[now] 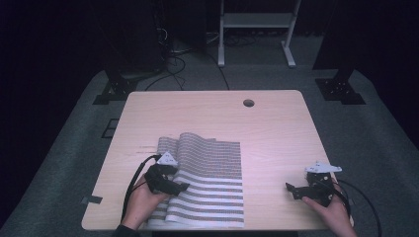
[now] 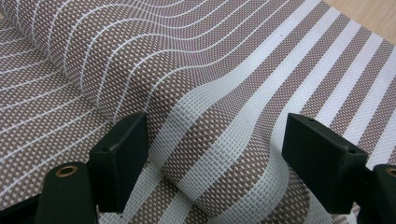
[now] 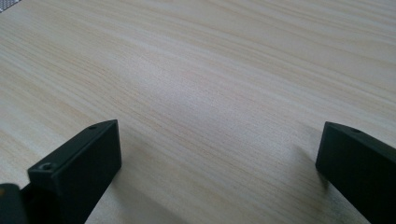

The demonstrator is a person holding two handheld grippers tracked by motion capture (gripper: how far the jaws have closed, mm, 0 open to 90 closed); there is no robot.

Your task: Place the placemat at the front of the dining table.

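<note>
Your left gripper [image 2: 212,154] straddles a raised fold of the striped woven placemat [image 1: 212,182] at lower centre, jaws apart and seemingly not yet pinching. Close too shallowly and the stiff weave springs free. Your right gripper [image 3: 219,158] gapes over bare table [image 1: 276,123].

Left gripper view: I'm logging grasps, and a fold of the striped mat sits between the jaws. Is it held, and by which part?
Not gripped yet. The left gripper straddles a raised fold of the striped mat, jaws apart from it. The right gripper is open over bare table.
</note>
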